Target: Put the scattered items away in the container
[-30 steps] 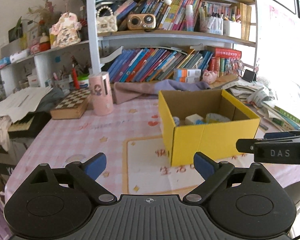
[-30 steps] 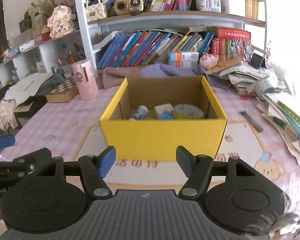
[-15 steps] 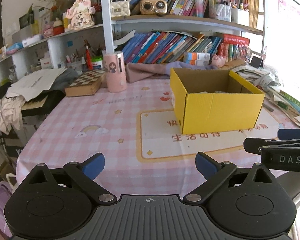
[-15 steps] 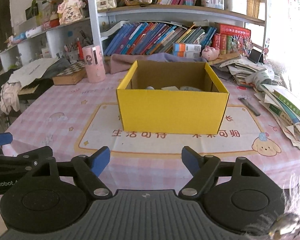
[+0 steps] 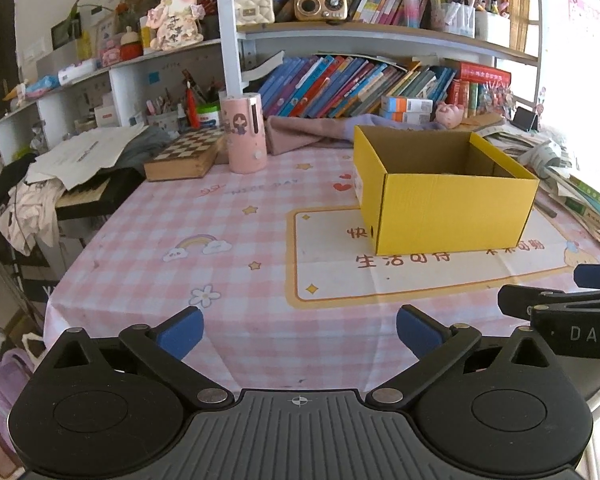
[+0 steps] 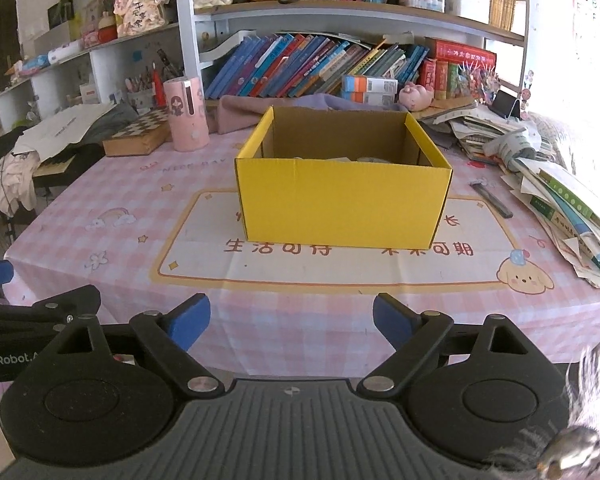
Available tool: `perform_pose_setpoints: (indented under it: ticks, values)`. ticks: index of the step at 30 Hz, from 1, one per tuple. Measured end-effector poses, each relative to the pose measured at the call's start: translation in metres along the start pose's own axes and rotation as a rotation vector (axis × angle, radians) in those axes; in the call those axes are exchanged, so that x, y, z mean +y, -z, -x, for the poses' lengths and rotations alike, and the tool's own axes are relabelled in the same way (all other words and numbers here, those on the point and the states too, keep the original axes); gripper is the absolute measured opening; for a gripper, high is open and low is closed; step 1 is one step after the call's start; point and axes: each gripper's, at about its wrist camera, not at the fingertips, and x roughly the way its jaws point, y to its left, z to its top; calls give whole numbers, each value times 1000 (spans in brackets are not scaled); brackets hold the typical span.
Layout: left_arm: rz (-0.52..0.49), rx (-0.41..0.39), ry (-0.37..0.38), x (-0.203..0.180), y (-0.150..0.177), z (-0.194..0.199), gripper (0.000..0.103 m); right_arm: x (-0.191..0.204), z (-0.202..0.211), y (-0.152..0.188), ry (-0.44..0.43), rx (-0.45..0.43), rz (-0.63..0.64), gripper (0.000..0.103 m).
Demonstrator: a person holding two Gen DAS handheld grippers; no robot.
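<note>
The yellow cardboard box (image 6: pixel 340 204) stands open-topped on the pink checked tablecloth, and only the tips of a few pale items (image 6: pixel 340 159) show over its front rim. The left wrist view puts the box (image 5: pixel 452 216) ahead and to the right. My left gripper (image 5: pixel 298 332) hovers over the table's near edge, its jaws opening with nothing between them. My right gripper (image 6: pixel 292 320) is back from the box, jaws also opening and empty. One finger of each gripper shows at the edge of the other's view.
A pink cylinder (image 6: pixel 186 114) and a chessboard box (image 6: pixel 138 134) stand at the back left. Heaped books and papers (image 6: pixel 560 184) crowd the right side, with a dark pen-like stick (image 6: pixel 492 200) beside the box. Bookshelves (image 6: pixel 340 64) run along the back.
Both grippers have drawn back from the box toward the table's near edge, so the box's contents are now nearly hidden. The right jaws have spread clearly wider, the left slightly.
</note>
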Motion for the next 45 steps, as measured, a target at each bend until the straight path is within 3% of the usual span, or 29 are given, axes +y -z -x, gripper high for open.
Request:
perform_pose_setpoints:
  ticks: [45]
  values:
    - [21,56,5,-1,3,-14,103,0,-14,-3,-2,46,19,91]
